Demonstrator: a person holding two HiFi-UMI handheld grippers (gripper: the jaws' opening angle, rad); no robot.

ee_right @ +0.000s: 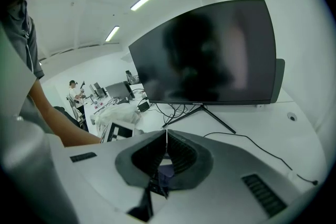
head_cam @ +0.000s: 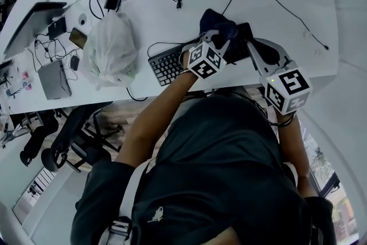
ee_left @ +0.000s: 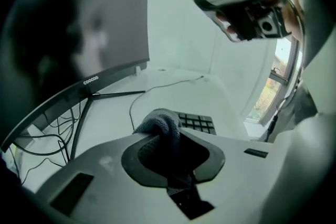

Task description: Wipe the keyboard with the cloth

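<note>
Centre of the head view: the cloth is bunched over the right half of the keyboard. It is pinched as a wad by the left gripper, whose fingers are closed on it. The right gripper is held at the keyboard's right end, its fingers pressed together on nothing.

The risk now: the keyboard is not braced and lies near the counter edge, so it could be shoved by a hard stroke. Snagged on the keys, the wad could be dragged out of the fingers.
</note>
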